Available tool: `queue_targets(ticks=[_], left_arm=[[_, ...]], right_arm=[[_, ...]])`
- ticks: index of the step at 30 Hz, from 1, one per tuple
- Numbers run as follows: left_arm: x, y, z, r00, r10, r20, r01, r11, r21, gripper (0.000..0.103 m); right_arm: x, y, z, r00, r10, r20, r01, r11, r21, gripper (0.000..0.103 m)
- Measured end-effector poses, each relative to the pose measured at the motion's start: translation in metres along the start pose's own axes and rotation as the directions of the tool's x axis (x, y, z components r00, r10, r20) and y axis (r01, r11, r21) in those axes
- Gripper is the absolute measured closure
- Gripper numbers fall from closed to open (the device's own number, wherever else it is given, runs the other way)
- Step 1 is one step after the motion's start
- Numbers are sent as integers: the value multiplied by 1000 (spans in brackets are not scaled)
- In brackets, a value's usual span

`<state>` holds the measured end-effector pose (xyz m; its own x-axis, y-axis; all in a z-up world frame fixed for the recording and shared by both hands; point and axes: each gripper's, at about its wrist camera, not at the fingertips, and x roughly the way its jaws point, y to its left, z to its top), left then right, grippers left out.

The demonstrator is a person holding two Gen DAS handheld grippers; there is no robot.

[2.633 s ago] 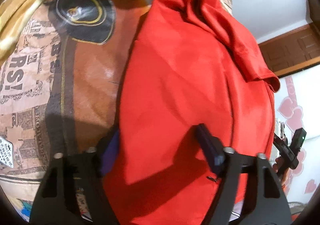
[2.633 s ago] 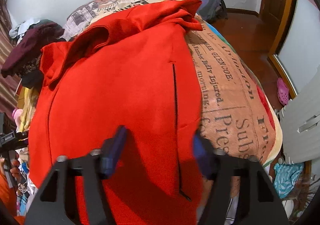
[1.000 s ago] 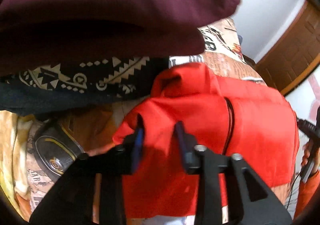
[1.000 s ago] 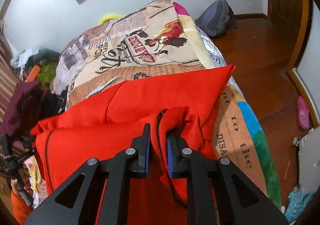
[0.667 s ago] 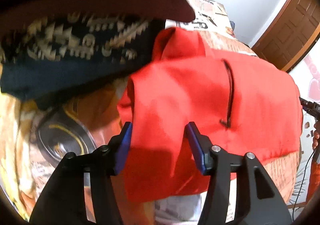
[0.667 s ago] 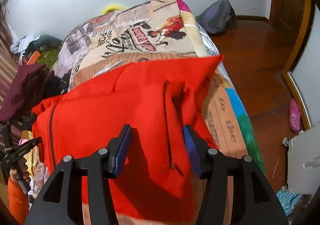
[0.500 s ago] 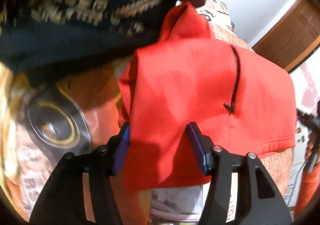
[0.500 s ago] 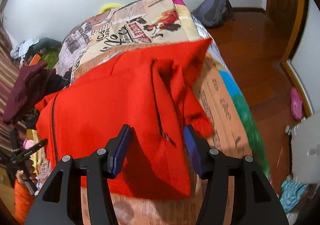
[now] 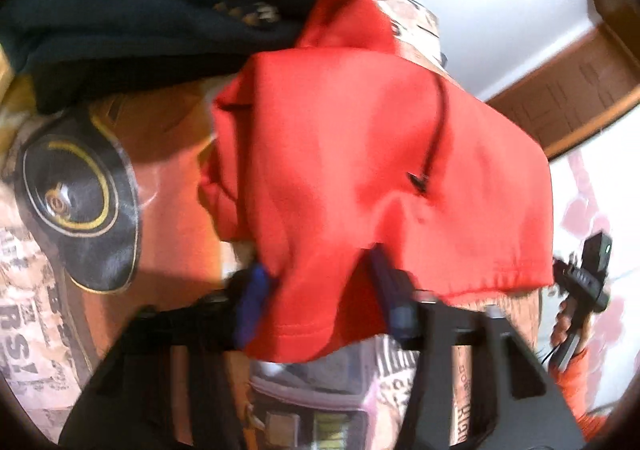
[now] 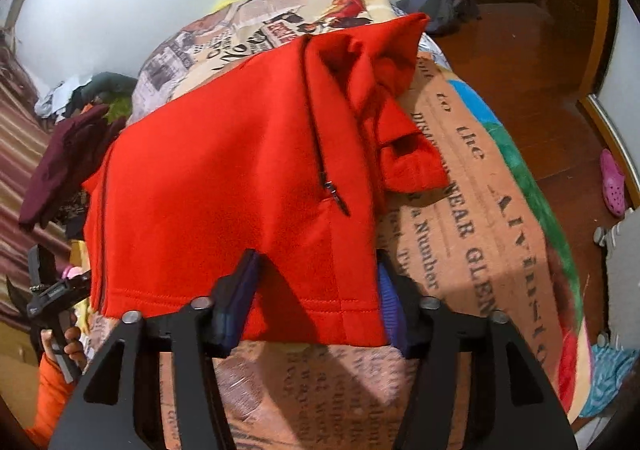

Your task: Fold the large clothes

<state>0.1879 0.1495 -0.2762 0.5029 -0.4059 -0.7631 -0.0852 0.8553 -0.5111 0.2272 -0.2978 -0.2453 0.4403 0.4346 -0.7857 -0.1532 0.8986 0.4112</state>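
Black tongs (image 10: pixel 316 294) with blue pads (image 10: pixel 240 290), silver screw heads (image 10: pixel 131 317); an orange sleeve (image 10: pixel 48 390).

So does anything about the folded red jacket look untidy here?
Yes. On the red jacket, the far right corner is bunched in loose folds beside the zip, spilling onto the blanket; the rest lies flat.

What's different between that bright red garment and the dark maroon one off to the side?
The red garment is bright red and lies folded flat in the middle of the printed bedspread, with black zippers showing. The maroon garment is dark, sits crumpled in a heap at the bed's edge, and shows no zipper. The red one looks larger from here, though the maroon one is partly hidden. Both are soft clothes lying on the same bed.
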Motion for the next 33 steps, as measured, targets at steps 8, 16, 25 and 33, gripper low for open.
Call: queue_targets(ticks=[8, 16, 25, 33], left_arm=[[-37, -61, 2, 991, -96, 93, 80, 983, 166, 99], [-85, -109, 64, 948, -205, 242, 144, 958, 247, 100], [-55, -106, 156, 942, 47, 332, -94, 987, 127, 100], [-24, -116, 173, 943, 127, 309, -184, 969, 163, 89]], right_arm=[[-20, 6, 5, 989, 138, 49, -140, 989, 42, 88], [-56, 33, 59, 965, 187, 185, -185, 982, -29, 88], [-36, 29, 141, 957, 65, 284, -74, 997, 22, 88], [13, 27, 156, 962, -148, 229, 156, 988, -20, 81]])
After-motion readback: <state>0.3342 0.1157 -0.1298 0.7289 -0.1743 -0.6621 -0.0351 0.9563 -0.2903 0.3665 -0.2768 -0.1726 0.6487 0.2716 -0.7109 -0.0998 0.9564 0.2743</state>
